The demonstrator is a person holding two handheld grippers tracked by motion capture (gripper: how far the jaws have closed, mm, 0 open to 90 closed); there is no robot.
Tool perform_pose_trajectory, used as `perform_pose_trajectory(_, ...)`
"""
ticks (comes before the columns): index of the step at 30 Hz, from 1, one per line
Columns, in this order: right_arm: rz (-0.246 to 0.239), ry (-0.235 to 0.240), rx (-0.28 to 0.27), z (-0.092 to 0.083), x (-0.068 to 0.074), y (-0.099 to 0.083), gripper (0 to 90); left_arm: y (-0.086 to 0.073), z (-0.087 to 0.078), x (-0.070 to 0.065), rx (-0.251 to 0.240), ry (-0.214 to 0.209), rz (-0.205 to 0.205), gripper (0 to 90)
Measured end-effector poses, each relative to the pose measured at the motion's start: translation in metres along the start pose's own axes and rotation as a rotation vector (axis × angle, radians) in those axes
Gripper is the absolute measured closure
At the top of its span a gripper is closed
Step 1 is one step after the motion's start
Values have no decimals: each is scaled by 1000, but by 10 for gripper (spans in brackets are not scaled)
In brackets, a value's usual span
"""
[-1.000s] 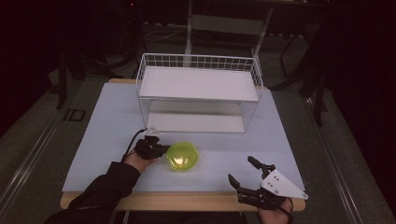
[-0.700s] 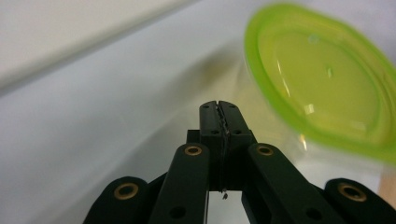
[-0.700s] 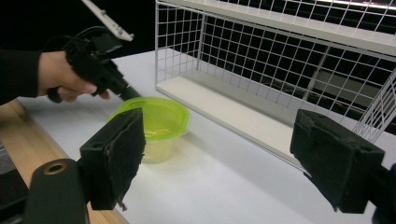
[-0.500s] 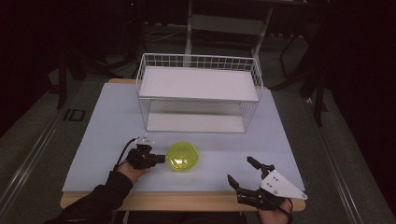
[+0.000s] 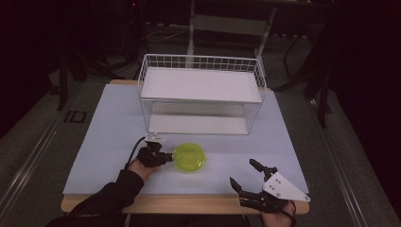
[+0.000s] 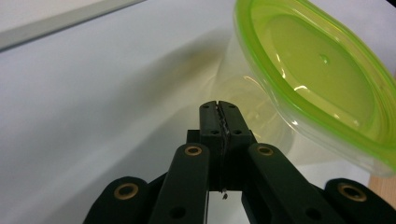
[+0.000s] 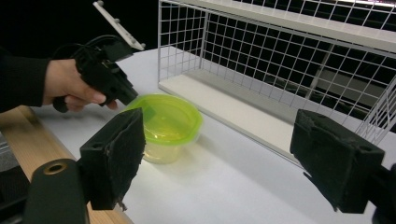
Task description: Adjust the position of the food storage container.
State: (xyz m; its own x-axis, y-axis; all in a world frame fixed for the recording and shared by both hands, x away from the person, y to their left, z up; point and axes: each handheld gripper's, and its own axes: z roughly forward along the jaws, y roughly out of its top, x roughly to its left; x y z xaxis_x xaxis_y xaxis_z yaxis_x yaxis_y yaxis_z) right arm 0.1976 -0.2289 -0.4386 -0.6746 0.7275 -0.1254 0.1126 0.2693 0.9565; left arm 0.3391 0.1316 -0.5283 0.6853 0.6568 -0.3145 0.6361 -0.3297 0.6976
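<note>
The left tongs (image 6: pixel 218 108) are pressed shut, empty, beside the green-lidded container (image 6: pixel 317 79); the right tongs (image 7: pixel 219 158) gape wide.

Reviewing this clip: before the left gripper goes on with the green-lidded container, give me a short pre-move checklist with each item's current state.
1. Left gripper jaws closed together, nothing between them: ok.
2. Left gripper tips beside the container, under its lid rim in the left gripper view; actual contact: cannot tell.
3. Green lid seated flat on the container: ok.
4. Container upright on the table mat, apart from the wire rack: ok.
5. Right gripper open, holding nothing, away from the container near the table's front edge: ok.
6. Lower rack shelf free for placing: ok.
</note>
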Motion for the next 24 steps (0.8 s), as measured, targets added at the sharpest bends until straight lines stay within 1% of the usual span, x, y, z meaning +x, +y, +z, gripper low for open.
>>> perform_pose_trajectory(2, -1, 0, -1, 0, 0, 0, 177, 0, 0, 0, 0, 0, 0, 900)
perform_pose_trajectory(3, 0, 0, -1, 0, 0, 0, 177, 5, 6, -1, 7, 4, 14, 900)
perform_pose_trajectory(7, 4, 1, 1, 1, -1, -1, 176, 9, 12, -3, 9, 1, 15, 900)
perform_pose_trajectory(8, 4, 1, 2, 1, -1, -1, 177, 12, 16, -6, 12, 5, 29, 900)
perform_pose_trajectory(12, 4, 2, 1, 0, -1, -1, 177, 17, 24, -13, 25, -8, 42, 900)
perform_pose_trajectory(13, 6, 3, 1, 0, -1, -1, 177, 18, 26, -14, 31, -9, 53, 900)
perform_pose_trajectory(15, 4, 3, 5, 1, -1, -1, 177, 19, 28, -16, 36, -5, 61, 900)
perform_pose_trajectory(18, 6, 4, 9, 1, -2, -2, 176, 19, 27, -15, 40, 8, 60, 900)
perform_pose_trajectory(20, 7, 4, 8, 1, -2, -2, 176, 19, 24, -12, 40, 20, 61, 899)
perform_pose_trajectory(24, 7, 5, 9, 1, -2, -2, 177, 16, 13, -5, 36, 65, 61, 886)
